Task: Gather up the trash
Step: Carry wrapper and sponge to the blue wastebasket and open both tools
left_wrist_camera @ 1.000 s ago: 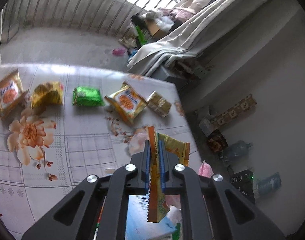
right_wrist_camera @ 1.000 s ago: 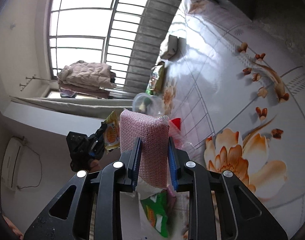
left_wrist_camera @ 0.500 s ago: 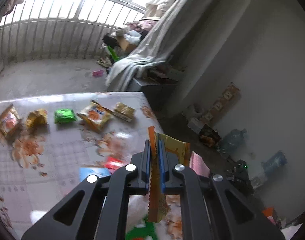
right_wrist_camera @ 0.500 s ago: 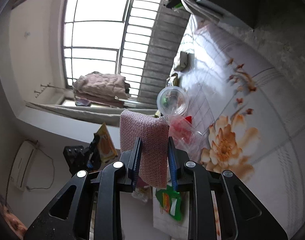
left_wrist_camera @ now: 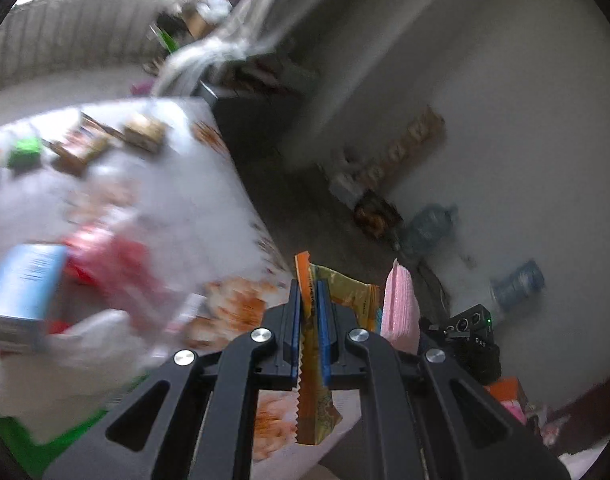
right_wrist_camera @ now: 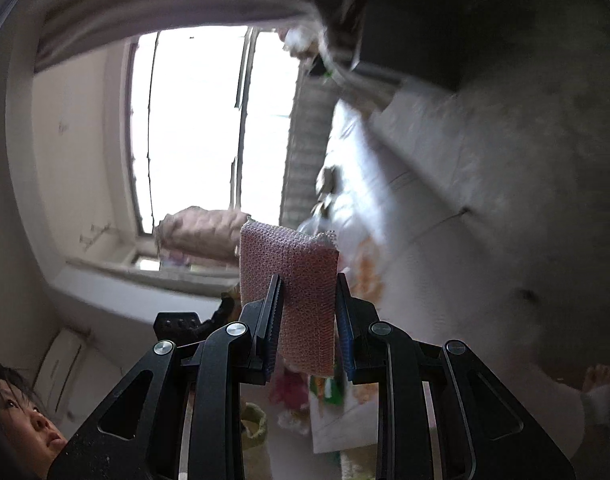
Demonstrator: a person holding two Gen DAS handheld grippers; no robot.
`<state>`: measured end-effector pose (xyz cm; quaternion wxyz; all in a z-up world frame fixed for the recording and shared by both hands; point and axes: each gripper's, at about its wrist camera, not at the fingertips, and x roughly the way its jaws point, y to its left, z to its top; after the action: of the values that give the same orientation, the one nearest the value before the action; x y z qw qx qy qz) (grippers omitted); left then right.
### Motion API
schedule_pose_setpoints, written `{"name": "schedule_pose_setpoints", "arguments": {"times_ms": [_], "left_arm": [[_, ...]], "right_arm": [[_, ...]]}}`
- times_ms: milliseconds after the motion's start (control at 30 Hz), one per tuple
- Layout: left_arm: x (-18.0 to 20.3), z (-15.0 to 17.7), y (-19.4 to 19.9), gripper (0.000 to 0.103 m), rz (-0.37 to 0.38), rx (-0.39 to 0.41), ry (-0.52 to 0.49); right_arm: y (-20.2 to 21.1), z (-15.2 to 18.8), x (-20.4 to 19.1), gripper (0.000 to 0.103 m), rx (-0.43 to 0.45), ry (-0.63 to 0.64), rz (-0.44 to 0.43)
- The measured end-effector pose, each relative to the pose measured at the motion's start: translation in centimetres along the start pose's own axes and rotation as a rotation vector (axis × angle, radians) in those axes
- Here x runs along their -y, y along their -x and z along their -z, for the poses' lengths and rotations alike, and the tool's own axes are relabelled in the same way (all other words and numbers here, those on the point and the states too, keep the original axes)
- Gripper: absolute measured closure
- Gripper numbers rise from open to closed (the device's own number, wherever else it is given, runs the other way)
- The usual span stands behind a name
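In your left wrist view, the far left of the frame is a blur of trash on the floral-cloth table (left_wrist_camera: 193, 200): a light blue box (left_wrist_camera: 23, 280) at mid left, a red wrapper (left_wrist_camera: 105, 264) just right of it, and white crumpled plastic (left_wrist_camera: 93, 344) below them. Up in the upper left, near the table's far edge, lie a green packet (left_wrist_camera: 25, 154) and a brownish packet (left_wrist_camera: 147, 132), both smeared by motion. At lower centre, your left gripper (left_wrist_camera: 309, 332) is clamped narrow on an orange-and-yellow snack wrapper (left_wrist_camera: 315, 400), which stands on edge between the blue pads and sticks out above and below them. Just right of it you can see the pink sponge (left_wrist_camera: 401, 312), edge-on, and at right, two water jugs (left_wrist_camera: 517, 284) against the wall.

In your right wrist view, a person's face (right_wrist_camera: 29, 420) shows at the lower left corner, with a bright window (right_wrist_camera: 193, 128) above it. At lower centre, your right gripper (right_wrist_camera: 309, 320) holds the pink sponge (right_wrist_camera: 301, 292) upright, both pads pressed on its sides, its top well clear of the fingertips. Right of the sponge the table (right_wrist_camera: 445, 184) runs blurred toward the upper right.
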<state>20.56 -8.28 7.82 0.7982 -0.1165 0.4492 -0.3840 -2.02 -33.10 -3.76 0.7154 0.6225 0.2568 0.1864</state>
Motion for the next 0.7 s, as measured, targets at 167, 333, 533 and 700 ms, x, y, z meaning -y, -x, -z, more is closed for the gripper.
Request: {"name": "schedule_pose_setpoints", "arguments": {"times_ms": [167, 333, 533, 700], "left_arm": [[4.6, -0.2, -8.6, 0.096, 0.057, -0.111, -0.019], [8.9, -0.1, -17.8, 0.096, 0.103, -0.223, 0.014], [13.7, 1.1, -27.4, 0.096, 0.081, -0.321, 0.028], [16.6, 3.1, -35.3, 0.095, 0.054, -0.396, 0.044]], "right_arm": [[6.7, -0.3, 3.3, 0.08, 0.156, -0.089, 0.016], [12.4, -0.1, 6.1, 0.079, 0.326, -0.164, 0.05], [17.9, -0.2, 10.2, 0.079, 0.506, -0.282, 0.109], [20.1, -0.6, 13.8, 0.079, 0.603, -0.394, 0.197]]}}
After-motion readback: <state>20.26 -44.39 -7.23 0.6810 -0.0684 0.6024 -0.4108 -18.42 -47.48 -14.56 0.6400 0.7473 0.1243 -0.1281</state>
